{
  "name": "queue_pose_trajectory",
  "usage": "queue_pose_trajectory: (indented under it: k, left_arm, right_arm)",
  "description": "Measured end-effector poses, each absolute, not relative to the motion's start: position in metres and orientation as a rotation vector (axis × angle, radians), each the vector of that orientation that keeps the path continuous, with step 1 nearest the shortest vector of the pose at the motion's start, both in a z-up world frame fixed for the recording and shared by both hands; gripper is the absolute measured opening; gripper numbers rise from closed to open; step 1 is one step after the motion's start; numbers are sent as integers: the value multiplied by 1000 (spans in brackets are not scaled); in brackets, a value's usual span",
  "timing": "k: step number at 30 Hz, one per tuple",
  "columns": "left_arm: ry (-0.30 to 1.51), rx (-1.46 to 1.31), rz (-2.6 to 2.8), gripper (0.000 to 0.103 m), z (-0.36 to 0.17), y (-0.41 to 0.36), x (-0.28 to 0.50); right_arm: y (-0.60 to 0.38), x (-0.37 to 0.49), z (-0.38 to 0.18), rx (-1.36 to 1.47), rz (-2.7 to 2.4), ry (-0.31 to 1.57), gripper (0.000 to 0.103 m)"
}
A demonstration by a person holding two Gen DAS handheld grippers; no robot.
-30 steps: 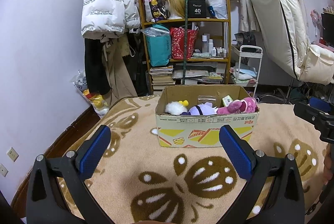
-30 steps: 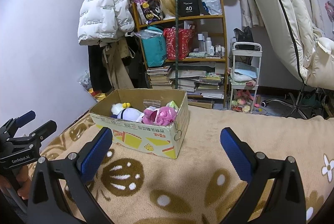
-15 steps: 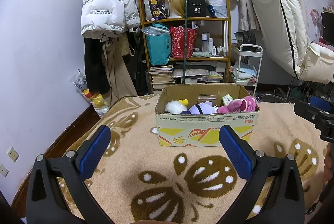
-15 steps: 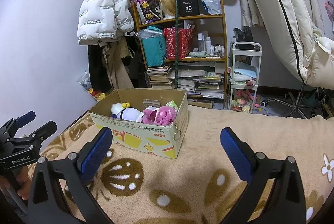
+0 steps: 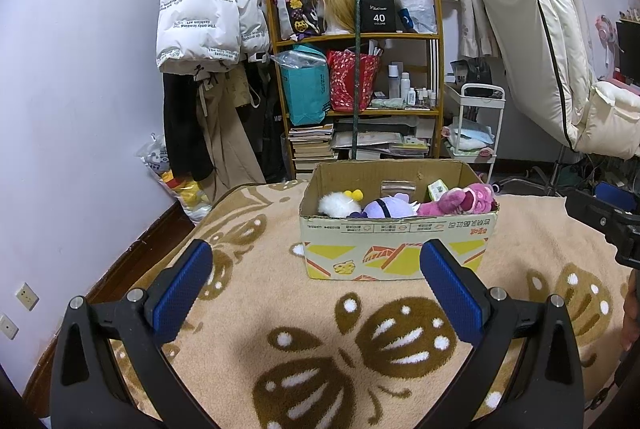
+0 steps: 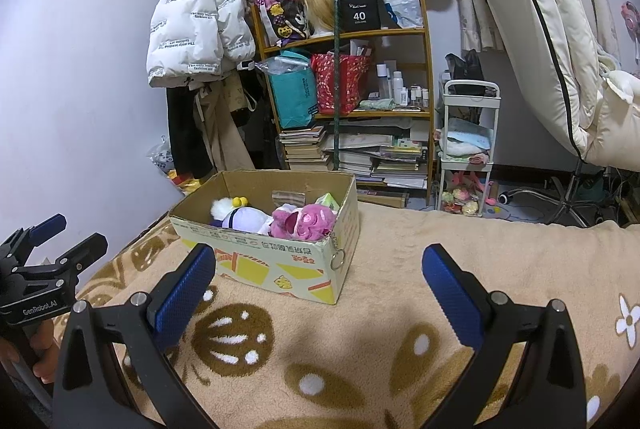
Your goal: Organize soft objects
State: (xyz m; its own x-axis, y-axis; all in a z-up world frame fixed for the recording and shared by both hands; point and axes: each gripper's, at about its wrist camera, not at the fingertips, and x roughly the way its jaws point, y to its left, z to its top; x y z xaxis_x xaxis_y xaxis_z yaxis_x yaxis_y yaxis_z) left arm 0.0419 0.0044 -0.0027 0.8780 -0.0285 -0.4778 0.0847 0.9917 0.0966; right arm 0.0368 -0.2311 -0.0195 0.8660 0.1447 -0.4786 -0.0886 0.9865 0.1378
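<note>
An open cardboard box (image 5: pixel 396 253) stands on a beige blanket with brown patterns (image 5: pixel 280 309). In it lie a white plush (image 5: pixel 335 204), a purple plush (image 5: pixel 384 207) and a pink plush (image 5: pixel 468 198). The box (image 6: pixel 280 261) and the pink plush (image 6: pixel 304 223) also show in the right wrist view. My left gripper (image 5: pixel 316 285) is open and empty, in front of the box. My right gripper (image 6: pixel 318 289) is open and empty, in front and to the right of the box. Each gripper shows at the edge of the other's view.
A wooden shelf (image 5: pixel 356 89) with bags, books and bottles stands behind the box. A white puffer jacket (image 5: pixel 204 17) hangs at the left. A white trolley (image 6: pixel 468 145) and a cream chair (image 6: pixel 540 41) stand at the right.
</note>
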Motion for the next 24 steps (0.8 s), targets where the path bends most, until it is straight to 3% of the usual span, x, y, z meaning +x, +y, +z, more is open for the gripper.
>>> queue_pose_trajectory:
  k: [24]
  left_arm:
    - [497,120,-55,102,-5,5,41]
  right_arm:
    - [-236,37,-21,114,118,509,103]
